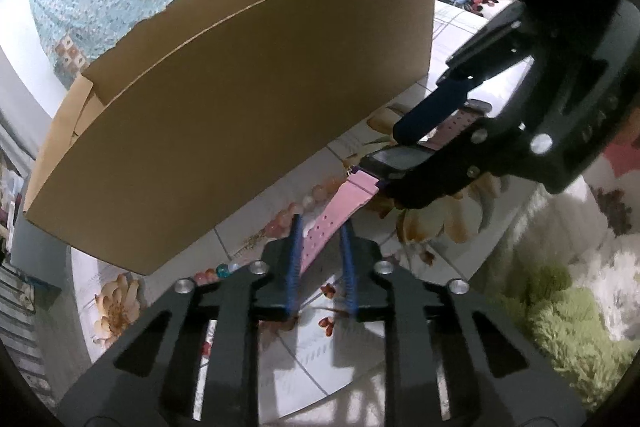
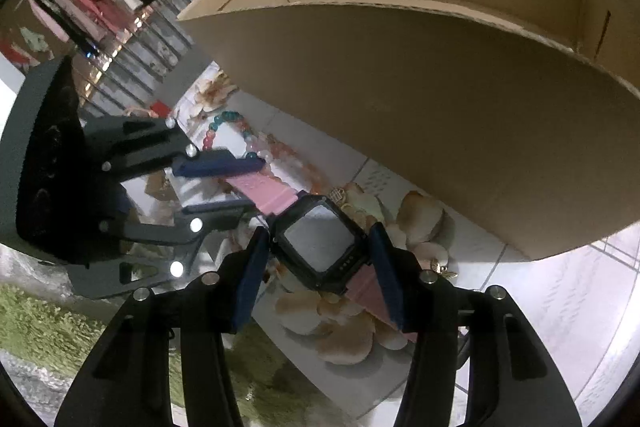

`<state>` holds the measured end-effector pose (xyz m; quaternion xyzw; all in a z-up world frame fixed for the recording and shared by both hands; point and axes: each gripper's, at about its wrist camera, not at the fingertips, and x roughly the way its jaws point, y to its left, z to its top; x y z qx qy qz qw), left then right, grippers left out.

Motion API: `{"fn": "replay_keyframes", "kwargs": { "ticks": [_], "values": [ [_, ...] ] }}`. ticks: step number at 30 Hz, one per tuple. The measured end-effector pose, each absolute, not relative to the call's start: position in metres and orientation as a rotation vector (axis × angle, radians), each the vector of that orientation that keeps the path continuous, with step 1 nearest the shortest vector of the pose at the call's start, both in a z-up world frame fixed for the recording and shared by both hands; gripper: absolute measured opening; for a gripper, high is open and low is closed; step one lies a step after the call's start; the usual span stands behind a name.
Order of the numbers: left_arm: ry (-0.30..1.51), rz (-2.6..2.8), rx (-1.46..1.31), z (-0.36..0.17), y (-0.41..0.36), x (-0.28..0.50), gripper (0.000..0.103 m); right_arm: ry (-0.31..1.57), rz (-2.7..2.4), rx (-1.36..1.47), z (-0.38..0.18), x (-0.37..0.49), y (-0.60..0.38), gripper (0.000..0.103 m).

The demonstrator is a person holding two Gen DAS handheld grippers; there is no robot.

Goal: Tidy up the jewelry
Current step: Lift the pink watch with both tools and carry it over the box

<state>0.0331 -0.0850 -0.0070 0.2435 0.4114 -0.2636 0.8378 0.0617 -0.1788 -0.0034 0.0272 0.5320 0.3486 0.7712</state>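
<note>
Cardboard box (image 1: pixel 248 99) stands on the floral tabletop (image 1: pixel 424 227), open top, its near wall just behind the work. Pink-strapped watch (image 2: pixel 320 247) lies in front of it, beads (image 2: pixel 228 131) beside.

Step, as judged: two-handed pickup of the watch.

- Right tongs (image 2: pixel 318 279): half open, pads against the watch case.
- Left tongs (image 1: pixel 322 259): nearly closed on the strap end.

Next: lift together, clear the box rim. Room is free toward the camera side.

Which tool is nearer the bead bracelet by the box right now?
Left. The left tool, around the pink watch strap, sits beside the bead bracelet. The right tool grips the watch face, farther away.
</note>
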Motion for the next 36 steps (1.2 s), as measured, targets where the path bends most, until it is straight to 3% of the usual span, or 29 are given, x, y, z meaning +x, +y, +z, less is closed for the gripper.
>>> {"fn": "replay_keyframes", "kwargs": {
  "ticks": [7, 14, 19, 23, 28, 36],
  "values": [
    [0.911, -0.579, 0.461, -0.005, -0.076, 0.043, 0.011, 1.025, 0.600, 0.063, 0.013, 0.028, -0.192, 0.051],
    [0.932, -0.594, 0.461, -0.002, -0.080, 0.065, 0.010, 0.958, 0.454, -0.172, 0.008, 0.005, -0.173, 0.050],
    [0.932, -0.592, 0.471, -0.005, -0.079, 0.055, 0.009, 0.930, 0.412, -0.308, 0.005, 0.008, -0.162, 0.035],
    [0.931, -0.588, 0.474, -0.007, -0.081, 0.054, 0.009, 0.934, 0.393, -0.379, 0.000, 0.010, -0.154, 0.030],
    [0.911, -0.574, 0.489, -0.008, -0.085, 0.052, 0.008, 0.904, 0.352, -0.448, -0.004, 0.009, -0.146, 0.010],
    [0.839, -0.563, 0.476, 0.012, -0.083, 0.042, 0.002, 0.743, 0.249, -0.556, 0.012, -0.010, -0.128, 0.005]
  ]
}}
